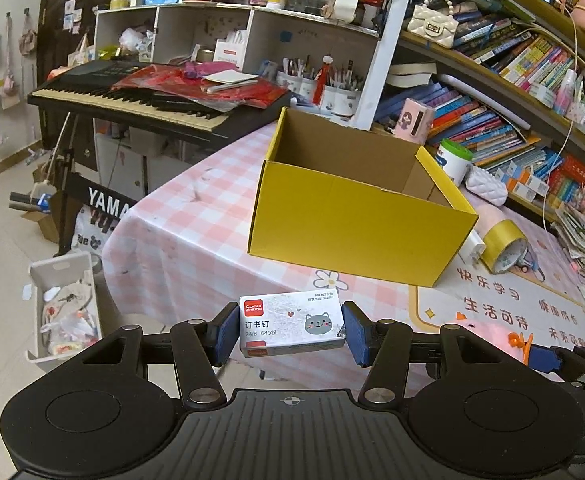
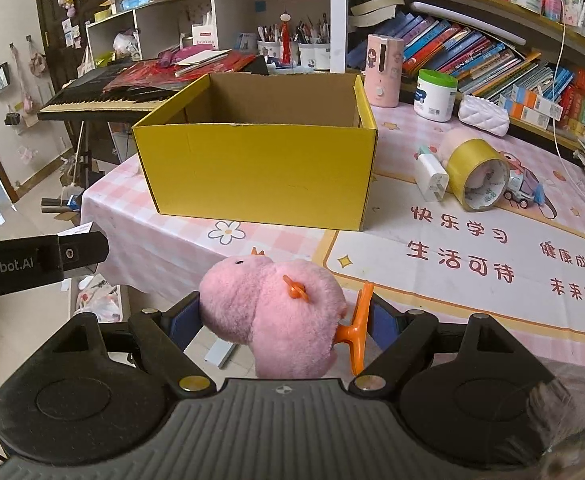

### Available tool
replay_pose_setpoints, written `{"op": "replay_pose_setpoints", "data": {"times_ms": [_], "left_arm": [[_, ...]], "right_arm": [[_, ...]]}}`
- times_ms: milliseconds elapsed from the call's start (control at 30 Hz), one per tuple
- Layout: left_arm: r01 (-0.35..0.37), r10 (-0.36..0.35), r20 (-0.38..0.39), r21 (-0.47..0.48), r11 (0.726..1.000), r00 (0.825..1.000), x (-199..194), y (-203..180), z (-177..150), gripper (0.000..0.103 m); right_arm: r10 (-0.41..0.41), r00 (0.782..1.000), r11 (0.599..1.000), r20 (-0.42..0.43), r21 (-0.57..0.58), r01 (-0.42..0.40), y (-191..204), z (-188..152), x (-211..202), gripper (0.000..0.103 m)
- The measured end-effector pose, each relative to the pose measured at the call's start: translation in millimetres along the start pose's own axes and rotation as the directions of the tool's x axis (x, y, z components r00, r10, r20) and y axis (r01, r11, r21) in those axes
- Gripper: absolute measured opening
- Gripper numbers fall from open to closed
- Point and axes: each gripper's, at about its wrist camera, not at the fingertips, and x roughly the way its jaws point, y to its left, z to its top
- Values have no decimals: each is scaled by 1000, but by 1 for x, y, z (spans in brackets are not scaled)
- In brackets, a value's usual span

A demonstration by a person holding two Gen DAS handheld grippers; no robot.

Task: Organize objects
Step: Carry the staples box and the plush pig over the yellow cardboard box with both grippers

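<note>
My left gripper [image 1: 290, 326] is shut on a small white staples box [image 1: 290, 324] with a grey cat face, held above the near table edge. Ahead stands an open yellow cardboard box [image 1: 356, 220], also the yellow cardboard box [image 2: 260, 172] in the right wrist view; the part of its inside that shows is bare. My right gripper [image 2: 282, 320] is shut on a pink plush chick [image 2: 276, 312] with orange feet, held short of the box's front wall. The left gripper's black body [image 2: 36, 264] shows at the left edge of the right wrist view.
On the pink checked tablecloth [image 2: 452, 248], right of the box, lie a yellow tape roll [image 2: 478, 174], a white charger [image 2: 432, 178], a toy car [image 2: 522, 192], a green-lidded tub [image 2: 434, 94] and a pink bottle [image 2: 384, 70]. A keyboard [image 1: 132, 100] and bookshelves [image 1: 512, 60] stand behind. A white bin [image 1: 64, 304] sits on the floor.
</note>
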Motion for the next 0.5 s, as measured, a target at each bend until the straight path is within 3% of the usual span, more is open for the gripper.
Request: {"op": "replay_pose_setpoints", "data": {"times_ms": [500], "left_arm": [[1, 0, 17, -20, 1000, 1000, -1, 0, 5, 53]], "right_arm": [[9, 1000, 999, 24, -49, -8, 10, 7, -3, 82]]}}
